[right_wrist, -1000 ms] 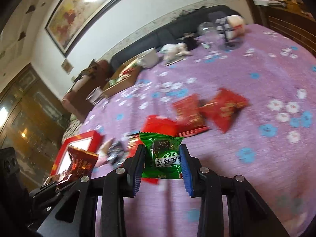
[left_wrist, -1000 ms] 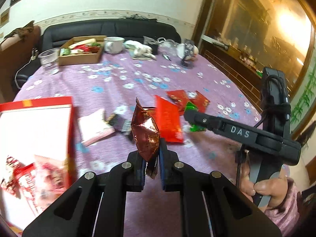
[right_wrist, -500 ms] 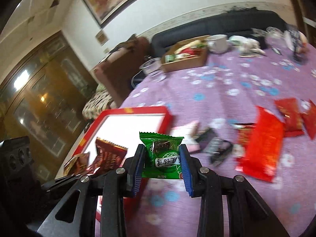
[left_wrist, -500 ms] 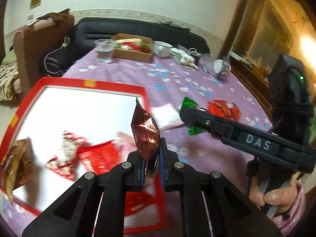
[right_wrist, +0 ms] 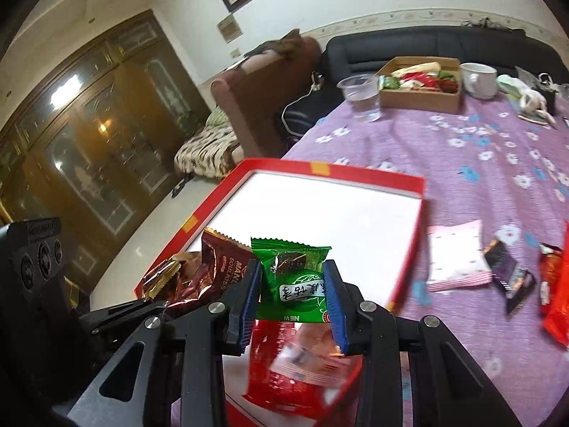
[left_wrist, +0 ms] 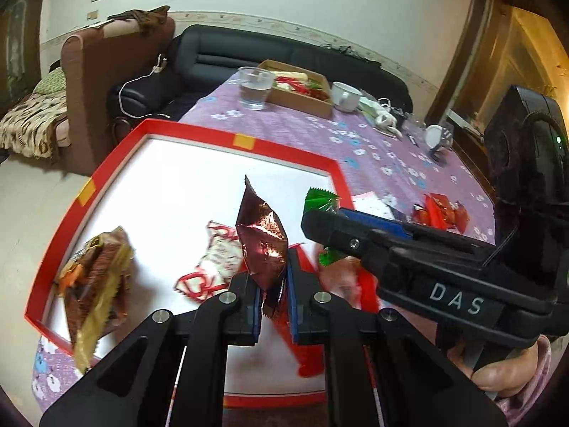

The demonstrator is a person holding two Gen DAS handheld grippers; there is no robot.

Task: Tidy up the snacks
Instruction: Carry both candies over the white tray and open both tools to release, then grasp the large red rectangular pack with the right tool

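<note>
- Two packets are up in the air at once: your left gripper (left_wrist: 272, 281) is clenched on a maroon foil snack packet (left_wrist: 261, 238), and your right gripper (right_wrist: 293, 291) is clamped on a green candy packet (right_wrist: 291, 281).
- Both hang over the red-rimmed box (left_wrist: 117, 156), above its white floor, so you seem to be at the drop-off step.
- You pinch each wrapper by its lower part, leaving the crimped top standing free; that probably keeps the contents uncrushed.
- Inside the box lie a gold-brown wrapper (left_wrist: 96, 284) and red-and-white packets (left_wrist: 217, 259), blurred.
- On the purple floral tablecloth (right_wrist: 480, 163) a pink packet (right_wrist: 457, 259) and red packets (right_wrist: 554, 284) wait their turn.
</note>
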